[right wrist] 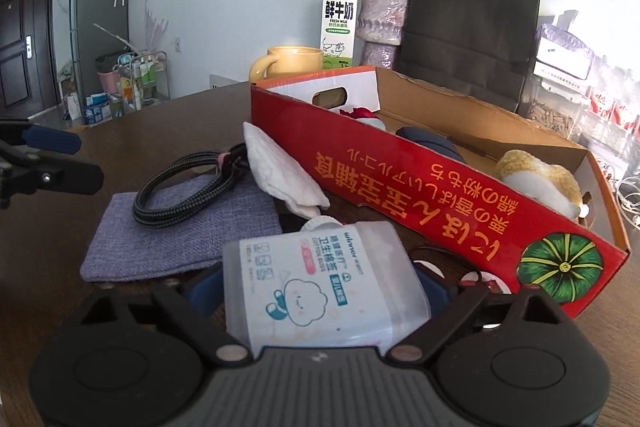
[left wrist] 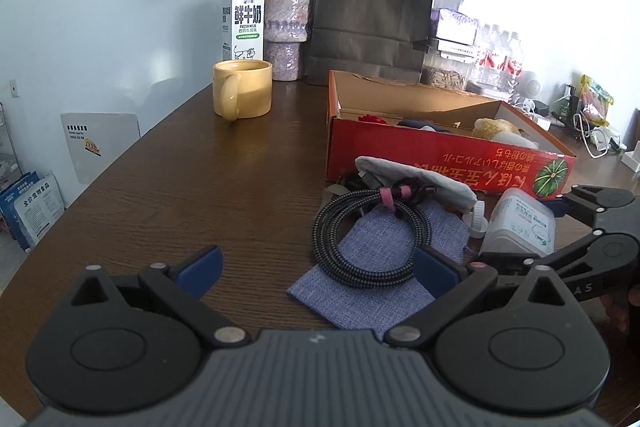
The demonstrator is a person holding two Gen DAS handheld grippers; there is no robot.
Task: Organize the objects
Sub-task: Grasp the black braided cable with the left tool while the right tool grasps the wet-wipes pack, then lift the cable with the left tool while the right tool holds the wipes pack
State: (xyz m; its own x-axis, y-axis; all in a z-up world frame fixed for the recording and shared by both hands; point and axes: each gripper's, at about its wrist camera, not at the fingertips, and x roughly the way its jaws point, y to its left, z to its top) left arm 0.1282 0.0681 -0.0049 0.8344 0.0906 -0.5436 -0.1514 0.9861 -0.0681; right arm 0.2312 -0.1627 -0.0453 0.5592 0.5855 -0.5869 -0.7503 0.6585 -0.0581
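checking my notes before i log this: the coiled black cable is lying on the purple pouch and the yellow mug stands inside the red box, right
Not quite. The coiled black cable does lie on the purple pouch, but the yellow mug stands on the wooden table, outside the red box and off to its left. The left wrist view shows it.

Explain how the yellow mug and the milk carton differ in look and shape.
The yellow mug is round, low and wide, with a handle; the milk carton is tall, narrow and box-shaped with a folded gable top. The mug is plain yellow, while the carton is white with dark and green print. The mug is open at the top; the carton looks closed. Both stand upright at the far side of the table, the carton behind the mug.
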